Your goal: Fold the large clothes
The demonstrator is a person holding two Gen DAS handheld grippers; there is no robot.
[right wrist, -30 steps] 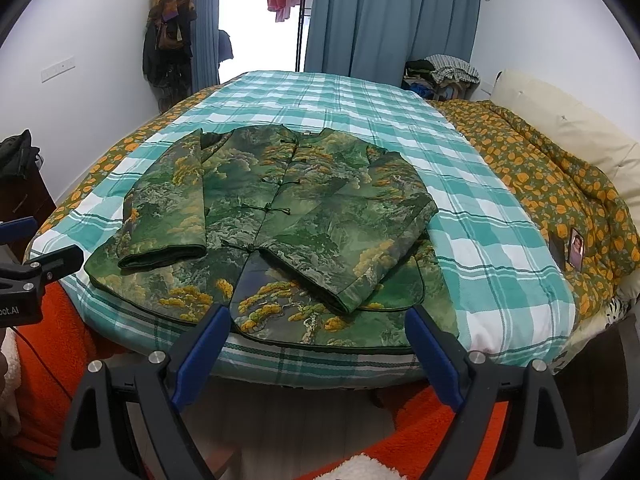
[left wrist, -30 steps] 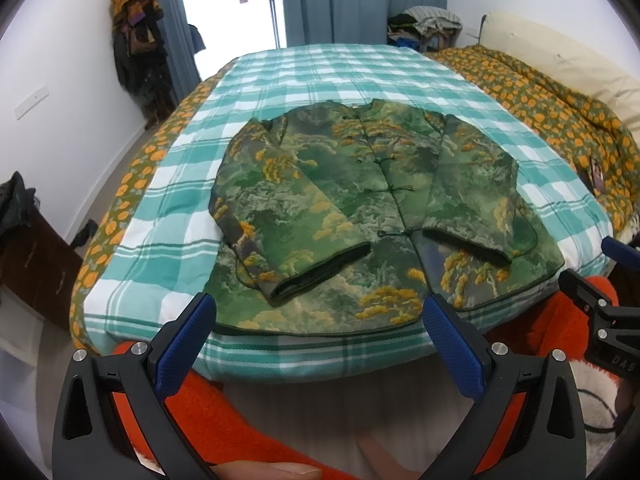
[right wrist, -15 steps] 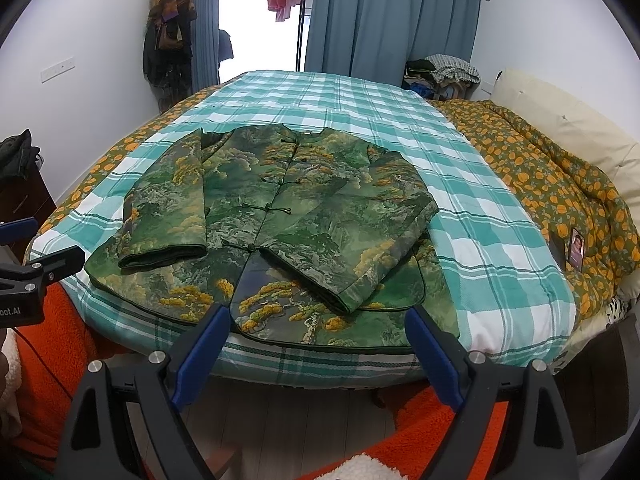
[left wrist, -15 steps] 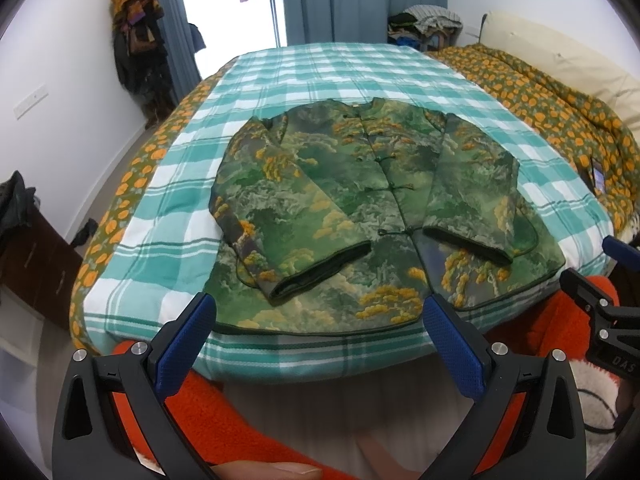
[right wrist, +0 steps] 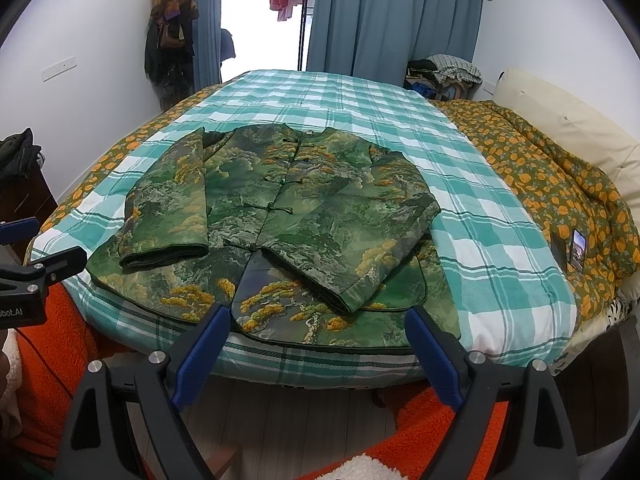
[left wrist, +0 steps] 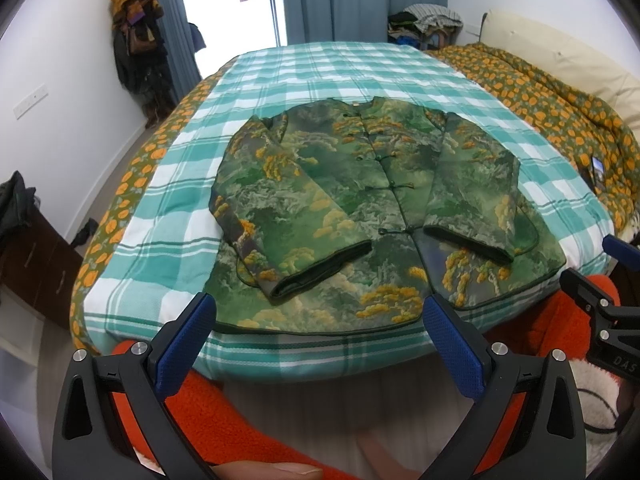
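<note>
Both tongs hung short of the bed's near edge, arms spread wide, nothing between them: left gripper [left wrist: 318, 320] opposite the near left hem, right gripper [right wrist: 318, 330] opposite the near right hem. Probably poised to take the hem and fold it toward the far collar. Jacket [left wrist: 360, 208] lay flat on the checked bedsheet [left wrist: 340, 68], buttoned front up, both sleeves already crossed inward over the body. Orange fleece [right wrist: 48, 352] showed low beside the tongs. Flowered quilt [right wrist: 560, 200] and a phone [right wrist: 578, 249] lay right, well apart. Nothing blocked the hem.
</note>
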